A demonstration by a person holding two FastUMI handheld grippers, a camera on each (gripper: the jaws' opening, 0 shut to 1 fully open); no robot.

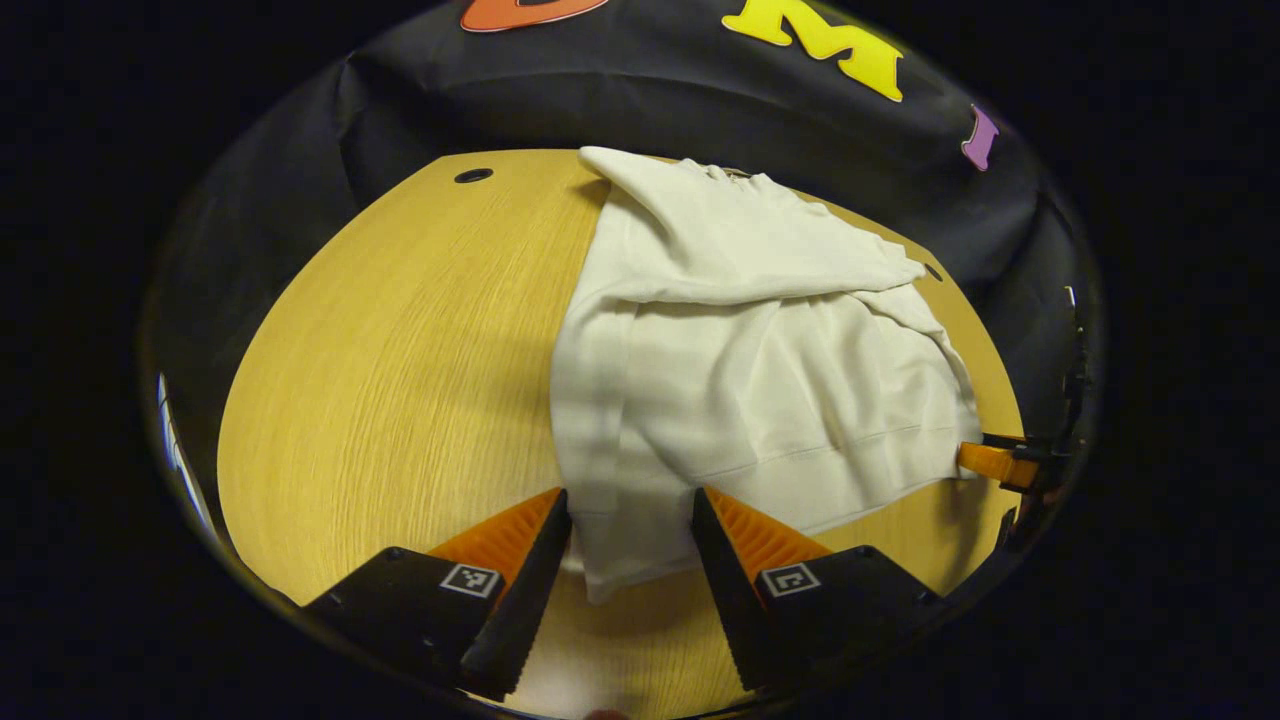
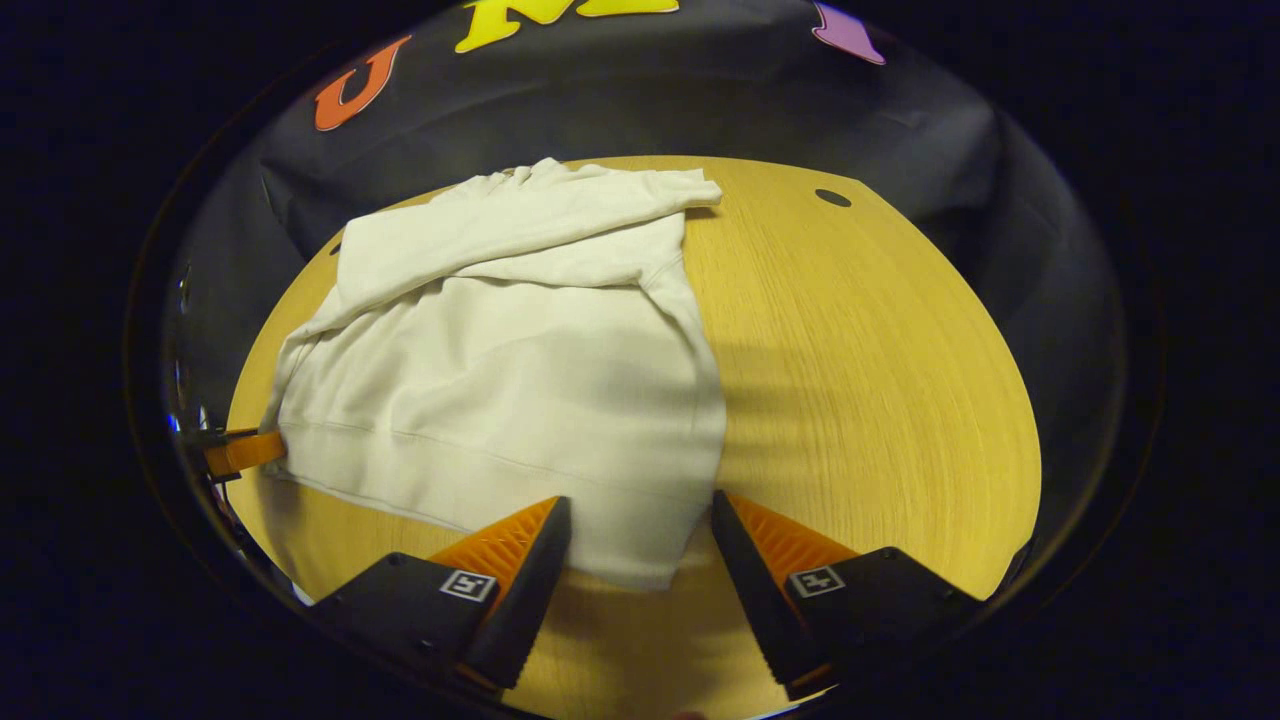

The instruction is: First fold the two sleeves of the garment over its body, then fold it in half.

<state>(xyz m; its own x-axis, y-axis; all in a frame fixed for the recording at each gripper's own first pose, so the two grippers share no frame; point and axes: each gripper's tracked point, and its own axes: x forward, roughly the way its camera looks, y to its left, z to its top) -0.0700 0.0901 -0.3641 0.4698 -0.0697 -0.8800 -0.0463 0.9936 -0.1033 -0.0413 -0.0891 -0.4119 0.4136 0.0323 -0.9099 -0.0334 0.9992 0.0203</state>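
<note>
A bench [image 1: 400, 350] with a yellowish wood-grain top is seen in both views, with small dark round holes [image 1: 473, 176] set near its far edge. A cream garment [image 1: 760, 380] is spread flat on it, its sleeves laid across the upper body, and wide stretches of bare wood are left beside it.

free: bare table [image 1: 400, 370] beside garment [image 1: 760, 390] | obstacle: booth wall [image 1: 650, 100] behind
</note>
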